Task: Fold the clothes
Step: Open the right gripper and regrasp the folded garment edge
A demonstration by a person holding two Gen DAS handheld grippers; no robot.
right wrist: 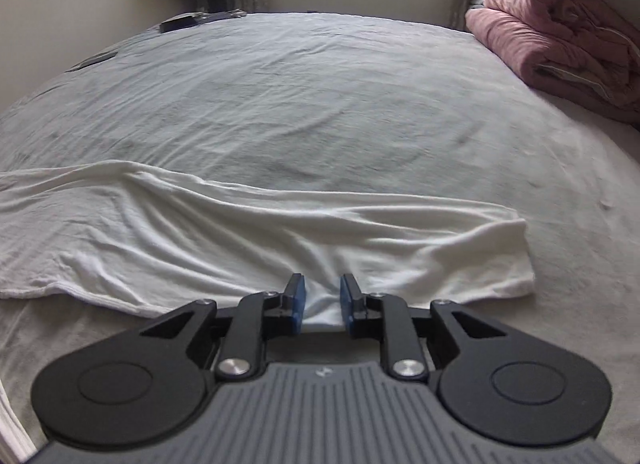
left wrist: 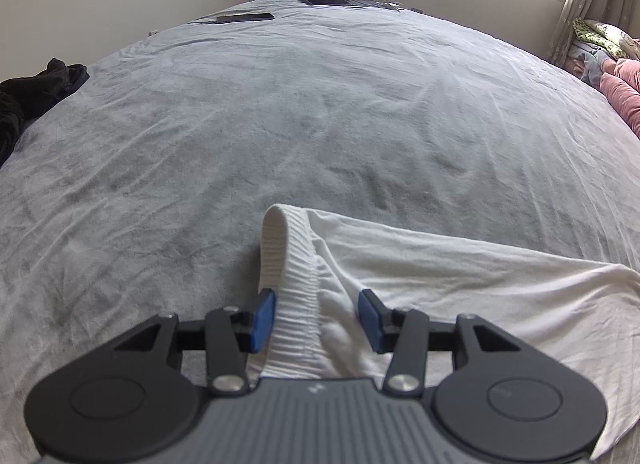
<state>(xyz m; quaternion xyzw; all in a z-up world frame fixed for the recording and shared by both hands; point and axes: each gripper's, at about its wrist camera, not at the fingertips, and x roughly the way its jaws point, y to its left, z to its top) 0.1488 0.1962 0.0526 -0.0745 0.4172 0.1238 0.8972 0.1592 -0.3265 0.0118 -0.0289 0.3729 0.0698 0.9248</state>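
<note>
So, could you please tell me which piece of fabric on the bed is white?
The garment at both tools; the folded quilt is pink, the heap black.

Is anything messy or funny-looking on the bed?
Yes: the white garment lies rumpled across the grey bedsheet, not folded yet, and its ribbed waistband curls up in a loop.
</note>
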